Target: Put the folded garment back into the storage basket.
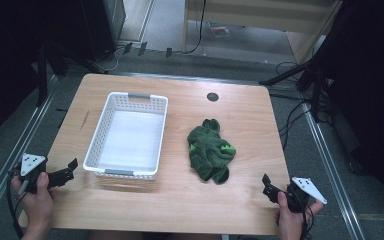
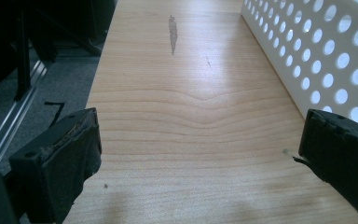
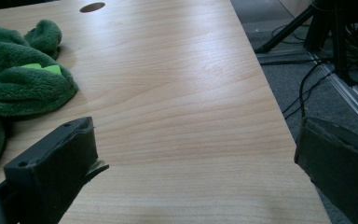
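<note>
Two grippers nearest the lens at the near table edge, one per hand: left gripper (image 1: 72, 169) at the near-left corner, right gripper (image 1: 266, 186) at the near-right corner, both resting low over bare wood. Jaws of each spread wide apart, nothing between them, as plain in both gripper views with open tabletop showing through each gap. Likely parked at the corners to leave the working area free and to give both hands an even start toward the middle. One green towel (image 1: 210, 150), crumpled in a loose heap on the table (image 1: 180, 200), right of centre, well apart from both grippers and nearer the right one; seen again at the left edge of the right gripper view (image 3: 14, 88), with a small lighter green patch on top. One white basket (image 1: 111, 114), perforated walls, two grey handles, nothing inside, set left of centre with its long side running away from the camera; its holed wall just beside the left gripper's outlook (image 2: 326, 56). Placement suggests a receiving spot for the towel, though not touching it, bare wood between the two. One dark round hole (image 1: 212, 96) in the tabletop toward the far edge. Totals: two grippers, one towel, one basket, one table.
</note>
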`<state>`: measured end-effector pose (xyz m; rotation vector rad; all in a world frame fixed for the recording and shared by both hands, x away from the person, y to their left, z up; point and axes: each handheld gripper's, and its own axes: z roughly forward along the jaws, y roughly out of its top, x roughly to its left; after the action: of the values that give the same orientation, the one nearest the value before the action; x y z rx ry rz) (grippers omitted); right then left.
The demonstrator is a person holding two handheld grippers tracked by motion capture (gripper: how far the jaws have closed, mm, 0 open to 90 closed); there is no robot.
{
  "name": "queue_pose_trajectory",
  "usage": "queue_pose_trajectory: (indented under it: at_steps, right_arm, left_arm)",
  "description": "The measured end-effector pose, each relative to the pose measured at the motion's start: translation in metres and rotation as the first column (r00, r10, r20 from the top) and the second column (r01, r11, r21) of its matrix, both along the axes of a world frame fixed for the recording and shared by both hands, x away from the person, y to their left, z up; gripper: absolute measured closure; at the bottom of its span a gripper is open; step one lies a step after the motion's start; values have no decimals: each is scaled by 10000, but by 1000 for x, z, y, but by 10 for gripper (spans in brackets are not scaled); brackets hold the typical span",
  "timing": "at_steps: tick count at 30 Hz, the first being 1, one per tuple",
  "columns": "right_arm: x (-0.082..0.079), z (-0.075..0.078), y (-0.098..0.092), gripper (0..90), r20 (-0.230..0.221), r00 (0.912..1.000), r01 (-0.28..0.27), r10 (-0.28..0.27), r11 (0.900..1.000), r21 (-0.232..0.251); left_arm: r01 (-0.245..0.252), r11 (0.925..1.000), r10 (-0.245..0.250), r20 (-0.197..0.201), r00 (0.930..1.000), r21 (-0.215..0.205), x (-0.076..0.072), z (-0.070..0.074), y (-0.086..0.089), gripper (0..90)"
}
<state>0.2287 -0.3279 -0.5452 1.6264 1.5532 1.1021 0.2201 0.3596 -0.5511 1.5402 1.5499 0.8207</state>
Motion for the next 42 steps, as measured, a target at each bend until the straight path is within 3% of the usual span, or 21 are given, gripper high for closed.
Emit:
queue_pose_trajectory:
  at_steps: [8, 10, 16, 31, 42]
  right_arm:
    - [0, 3, 0, 0, -99, 9999, 13, -14, 9999, -137]
    - [1, 6, 1, 0, -98, 9999, 38, -38, 10000, 55]
    - [6, 15, 13, 0, -250, 9997, -27, 23, 9998, -177]
    - [17, 32, 37, 0, -680, 9973, -308, 292, 9993, -219]
    - [30, 42, 58, 0, -691, 9953, -696, 675, 9971, -293]
  left_arm:
    - [-30, 10000, 30, 74, 10000, -84, 0, 0, 0, 0]
    - [-2, 10000, 3, 86, 10000, -68, 0, 0, 1, 0]
    - [-17, 9999, 18, 23, 10000, -158, 0, 0, 1, 0]
    - [-22, 9997, 23, 39, 10000, -231, 0, 0, 3, 0]
    - [-38, 9996, 40, 55, 10000, -291, 0, 0, 3, 0]
